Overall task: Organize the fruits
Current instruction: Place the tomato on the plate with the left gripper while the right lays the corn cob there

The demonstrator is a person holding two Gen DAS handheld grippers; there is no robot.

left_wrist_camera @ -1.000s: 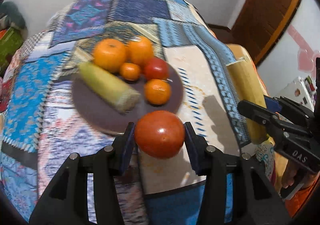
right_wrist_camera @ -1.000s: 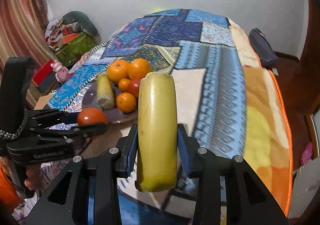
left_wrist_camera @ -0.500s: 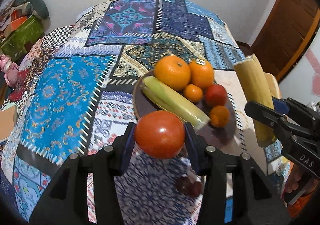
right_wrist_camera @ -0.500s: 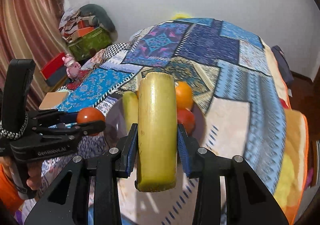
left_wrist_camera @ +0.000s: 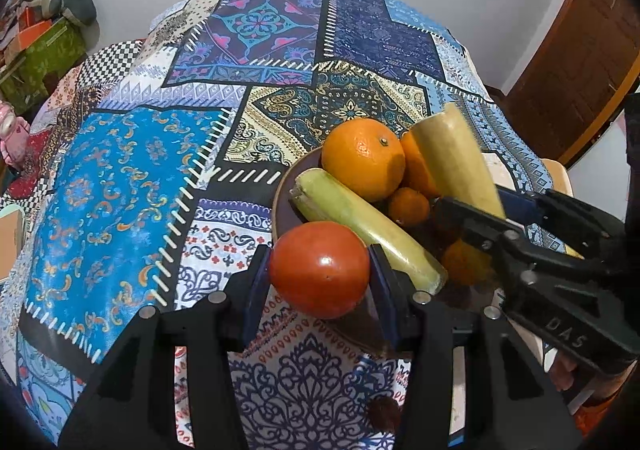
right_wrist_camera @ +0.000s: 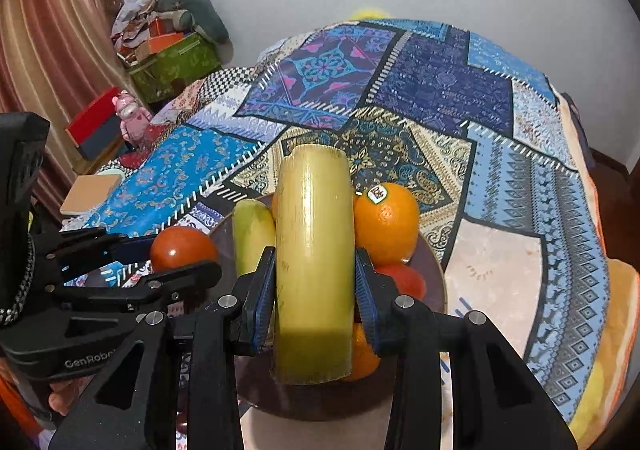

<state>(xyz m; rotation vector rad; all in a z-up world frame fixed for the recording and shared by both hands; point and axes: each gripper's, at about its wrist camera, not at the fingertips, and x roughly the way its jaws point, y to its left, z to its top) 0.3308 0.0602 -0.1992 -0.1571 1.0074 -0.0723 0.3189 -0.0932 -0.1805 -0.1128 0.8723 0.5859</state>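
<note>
Left gripper clamps a red tomato at lower centre, over the plate edge; right gripper clamps a yellow-green stalk piece (cut ends) above the plate; best lowered gently into free gaps; plate holds oranges, another stalk, a tomato.

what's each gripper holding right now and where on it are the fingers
The left gripper holds a red tomato, fingers on its two sides. The right gripper holds a yellow-green stalk piece, fingers clamped on its sides near the lower end.
</note>
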